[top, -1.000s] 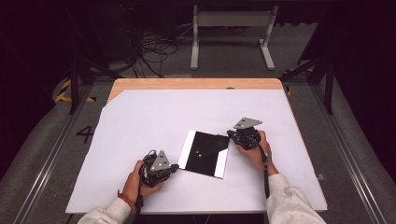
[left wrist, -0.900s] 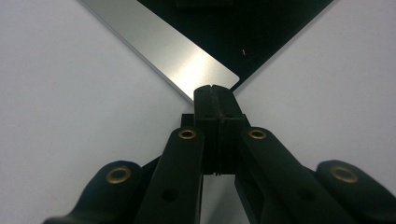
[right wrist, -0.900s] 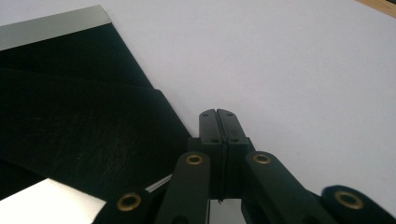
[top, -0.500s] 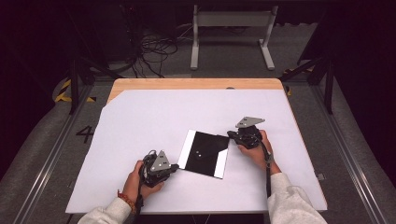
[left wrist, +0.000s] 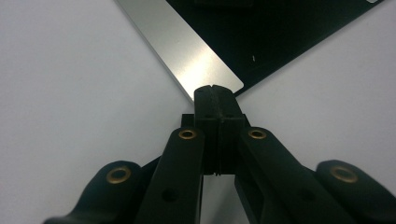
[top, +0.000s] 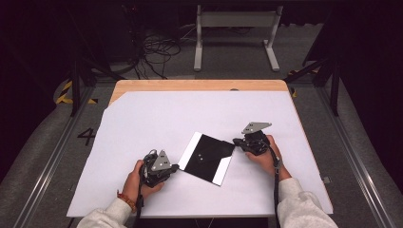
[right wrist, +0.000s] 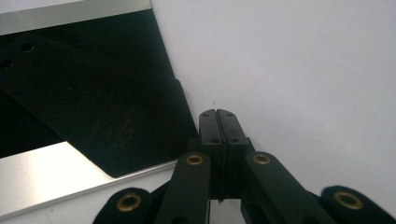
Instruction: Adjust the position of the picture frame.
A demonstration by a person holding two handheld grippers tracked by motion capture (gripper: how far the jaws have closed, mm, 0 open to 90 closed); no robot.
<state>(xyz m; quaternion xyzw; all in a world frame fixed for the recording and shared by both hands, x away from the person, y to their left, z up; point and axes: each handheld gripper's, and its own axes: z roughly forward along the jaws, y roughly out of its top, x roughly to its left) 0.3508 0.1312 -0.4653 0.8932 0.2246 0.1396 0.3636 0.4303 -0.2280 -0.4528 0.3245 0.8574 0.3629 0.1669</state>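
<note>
Thing: a flat black plate with brushed-metal strips along two opposite edges, lying skewed on the white sheet that covers the worktop, toward the person's side and between the two hands.
On top of it: in the right gripper view a thinner black sheet with two small holes lies across the plate, one rounded corner reaching the near metal strip.
Left claw: jaws pressed together with nothing between them, tip at the plate's near-left corner; whether it touches cannot be told.
Right claw: jaws together and empty, just beside the plate's far-right corner, on bare white.
Stiffness: looks rigid and thin, likely to keep its shape when lifted.
Weight: probably light to moderate, judging by thickness.
Surface: smooth metal strips look slippery; the matte black gives more grip.
Where to grip: an edge or corner, after nudging or tipping it, since it lies flush.
Risk: it may slide on the sheet when pushed; the loose top sheet may shift.
</note>
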